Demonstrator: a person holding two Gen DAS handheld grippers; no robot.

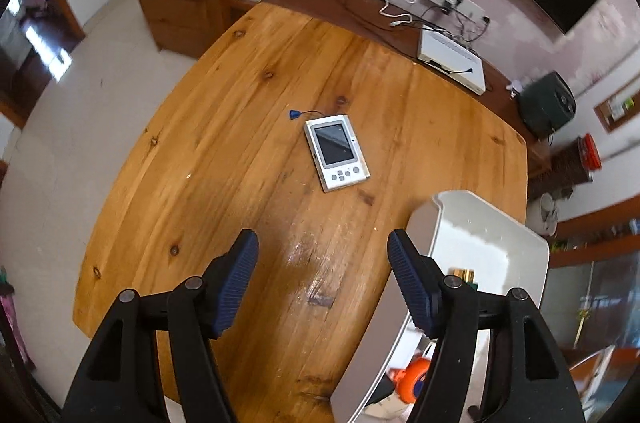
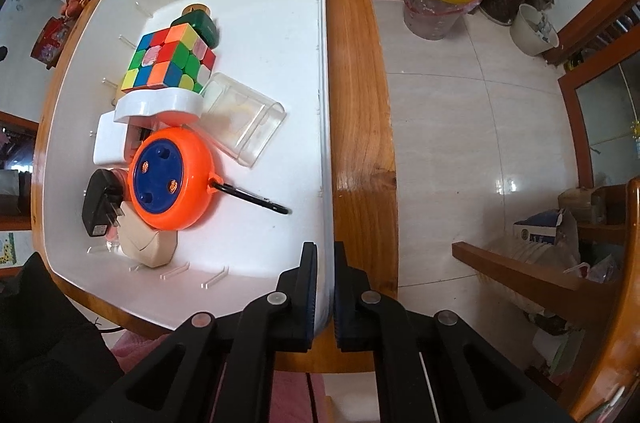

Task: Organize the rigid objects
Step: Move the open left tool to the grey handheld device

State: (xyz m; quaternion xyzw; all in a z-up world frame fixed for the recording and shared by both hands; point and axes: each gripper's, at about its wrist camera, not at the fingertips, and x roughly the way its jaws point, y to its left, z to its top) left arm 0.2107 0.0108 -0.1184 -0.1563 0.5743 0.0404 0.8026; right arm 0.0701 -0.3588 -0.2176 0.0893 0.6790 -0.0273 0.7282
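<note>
Hovering over the wooden desk (image 1: 248, 127) with the left claw (image 1: 323, 243) standing wide, nothing between its blue ribbed pads (image 1: 236, 287). Lying further out at 12 o'clock from that claw, well apart from it, a small silver handheld device (image 1: 337, 151) with a dark screen, flat on the desk, a thin cord with a blue tip (image 1: 295, 114) trailing from its far corner. Sitting at 3 o'clock of the left claw, just beside its right finger, the white bin (image 1: 404, 287). Pinching the near side wall of the white bin (image 2: 325, 143) with the right claw (image 2: 325, 255), one finger inside and one outside, shut narrow on the rim. Resting inside the bin, nearest at 10 o'clock, a beige block (image 2: 146, 243) and a black plug adapter (image 2: 100, 207); beyond them an orange and blue round reel (image 2: 170, 179) with a black clip (image 2: 256, 201); then a clear plastic box (image 2: 244, 117) and white plastic pieces (image 2: 160, 105); farther, a colourful puzzle cube (image 2: 170, 61) and a dark green bottle (image 2: 200, 23) touching it.
</note>
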